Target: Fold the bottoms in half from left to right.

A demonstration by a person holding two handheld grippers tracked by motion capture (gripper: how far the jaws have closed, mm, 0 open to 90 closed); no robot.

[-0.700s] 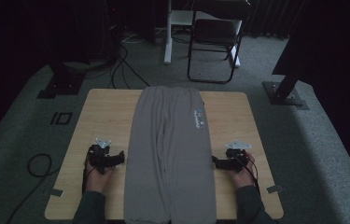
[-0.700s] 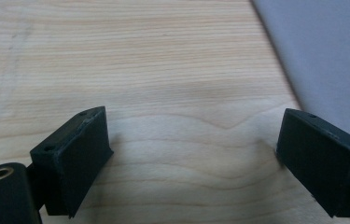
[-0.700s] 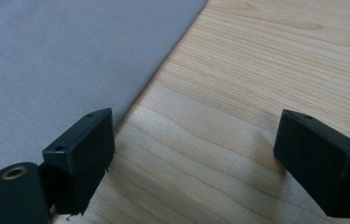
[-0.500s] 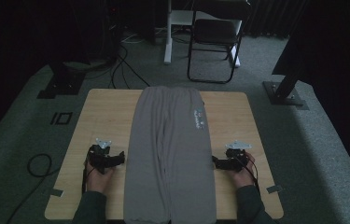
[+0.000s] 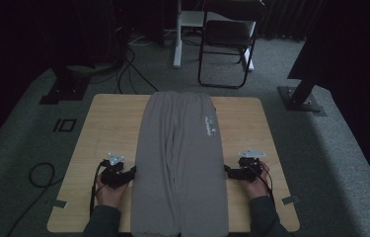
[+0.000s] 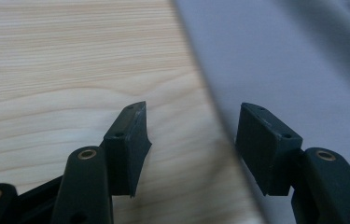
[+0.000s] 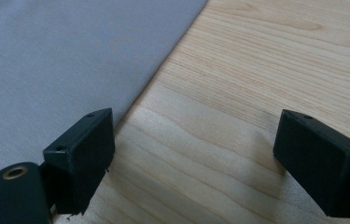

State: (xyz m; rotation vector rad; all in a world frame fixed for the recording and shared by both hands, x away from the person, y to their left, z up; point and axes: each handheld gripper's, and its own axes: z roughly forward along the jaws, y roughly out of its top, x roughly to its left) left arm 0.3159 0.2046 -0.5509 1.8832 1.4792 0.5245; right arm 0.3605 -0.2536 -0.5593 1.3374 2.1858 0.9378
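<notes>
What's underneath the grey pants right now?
The grey pants lie flat on the wooden table, whose bare wood shows along both sides. Whatever sits beneath the cloth itself is covered. Both open grippers rest at its edges, not under it.

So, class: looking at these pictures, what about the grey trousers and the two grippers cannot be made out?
- High view: the trousers leg ends run past the bottom edge.
- High view: the small print near the waistband is too small to read.
- Left gripper view: the trousers' edge is blurred.
- High view: left gripper and right gripper jaws too small and dark to judge contact.
</notes>
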